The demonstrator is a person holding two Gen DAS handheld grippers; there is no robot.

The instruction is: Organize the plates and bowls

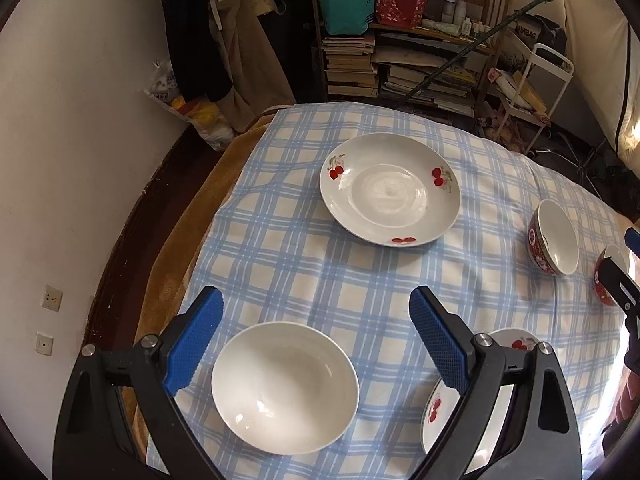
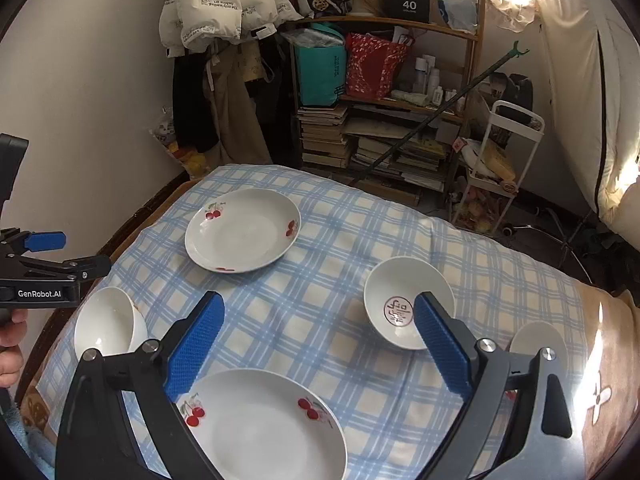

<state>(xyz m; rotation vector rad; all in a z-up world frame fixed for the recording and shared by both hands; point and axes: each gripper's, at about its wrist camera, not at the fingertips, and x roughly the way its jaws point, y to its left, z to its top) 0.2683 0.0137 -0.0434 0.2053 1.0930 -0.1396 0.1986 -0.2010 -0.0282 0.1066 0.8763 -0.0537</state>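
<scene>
Both claws hang released and empty over the checked table [image 1: 280, 240], the left gripper [image 1: 316, 308] above a white bowl [image 1: 285, 388] at the near left edge, the right gripper [image 2: 319, 312] above a cherry plate [image 2: 264, 428] at the near edge, with another plate [image 2: 242, 230] toward the far left corner and 2 bowls [image 2: 404, 300] near the right edge.

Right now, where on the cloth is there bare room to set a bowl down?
The widest bare patch is mid-cloth, bordered by the far plate, the near plate, the white bowl and the stamped bowl. The far right corner beyond the stamped bowl is also bare. The right edge is crowded: another bowl sits close beside the stamped one.
</scene>
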